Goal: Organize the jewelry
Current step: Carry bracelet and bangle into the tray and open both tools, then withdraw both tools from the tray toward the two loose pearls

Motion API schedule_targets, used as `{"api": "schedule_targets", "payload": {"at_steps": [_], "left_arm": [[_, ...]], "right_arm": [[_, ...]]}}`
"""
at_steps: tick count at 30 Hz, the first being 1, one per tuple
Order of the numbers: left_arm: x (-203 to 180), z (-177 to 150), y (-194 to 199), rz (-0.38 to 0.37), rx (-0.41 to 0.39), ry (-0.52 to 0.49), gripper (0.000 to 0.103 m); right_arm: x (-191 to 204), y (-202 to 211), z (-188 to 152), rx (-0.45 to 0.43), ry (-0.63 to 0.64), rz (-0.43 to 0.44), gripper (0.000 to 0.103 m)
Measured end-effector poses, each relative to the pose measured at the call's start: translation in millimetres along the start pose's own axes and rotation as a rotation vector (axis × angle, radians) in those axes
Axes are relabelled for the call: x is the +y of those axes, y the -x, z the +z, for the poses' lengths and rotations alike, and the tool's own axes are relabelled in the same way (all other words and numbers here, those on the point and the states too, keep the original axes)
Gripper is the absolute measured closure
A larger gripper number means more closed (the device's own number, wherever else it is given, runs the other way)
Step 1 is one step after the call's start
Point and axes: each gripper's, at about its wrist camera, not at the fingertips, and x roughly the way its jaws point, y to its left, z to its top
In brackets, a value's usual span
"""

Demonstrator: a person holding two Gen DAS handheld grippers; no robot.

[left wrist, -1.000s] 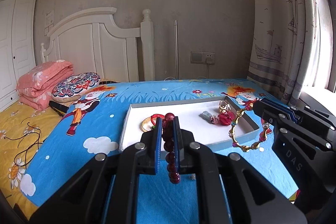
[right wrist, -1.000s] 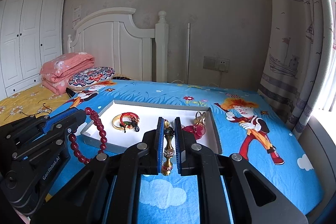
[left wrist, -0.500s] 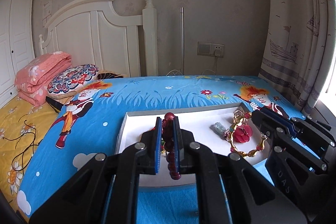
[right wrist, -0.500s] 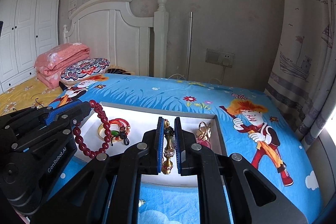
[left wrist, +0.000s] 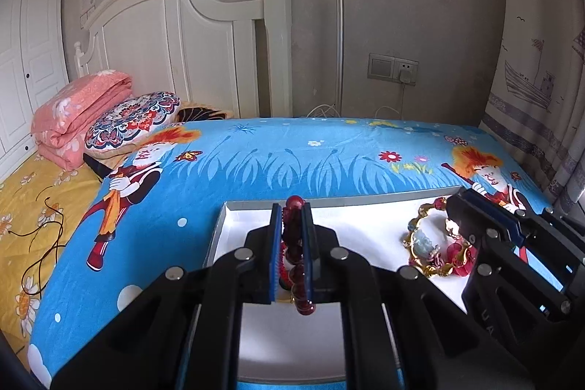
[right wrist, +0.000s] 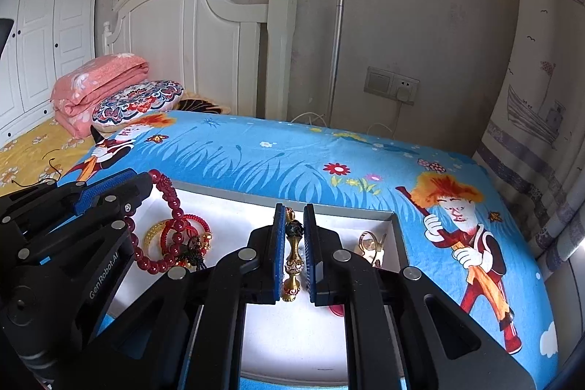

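Left wrist view: left gripper clamped on red bead bracelet, strand hanging between pads over white tray on blue bedsheet. Right gripper at right, over tray, gold bracelet hanging from it; grip point hidden here.

Right wrist view: right gripper closed on gold bracelet, above tray. Left gripper at left, red bead bracelet dangling, apparently onto gold bangle in tray. Small gold piece near tray's right wall.
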Motion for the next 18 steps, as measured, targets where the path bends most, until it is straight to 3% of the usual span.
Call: {"api": "schedule_targets", "payload": {"at_steps": [9, 11, 12, 13, 14, 18], "left_arm": [[10, 3, -29, 0.04, 0.056, 0.016, 0.09], [16, 3, -33, 0.048, 0.07, 0.038, 0.072], [20, 3, -33, 0.048, 0.07, 0.05, 0.066], [23, 4, -34, 0.052, 0.068, 0.06, 0.055], [26, 4, -33, 0.056, 0.066, 0.067, 0.046], [31, 2, -34, 0.066, 0.065, 0.075, 0.04]], "right_arm": [[-3, -35, 7, 0.095, -0.014, -0.007, 0.091], [-5, -36, 7, 0.096, -0.019, -0.012, 0.086], [-6, -36, 7, 0.098, -0.021, -0.008, 0.075], [-7, -36, 6, 0.1, -0.022, -0.003, 0.056], [-8, -35, 5, 0.093, -0.023, -0.002, 0.049], [-9, -35, 1, 0.096, -0.009, -0.015, 0.048]]}}
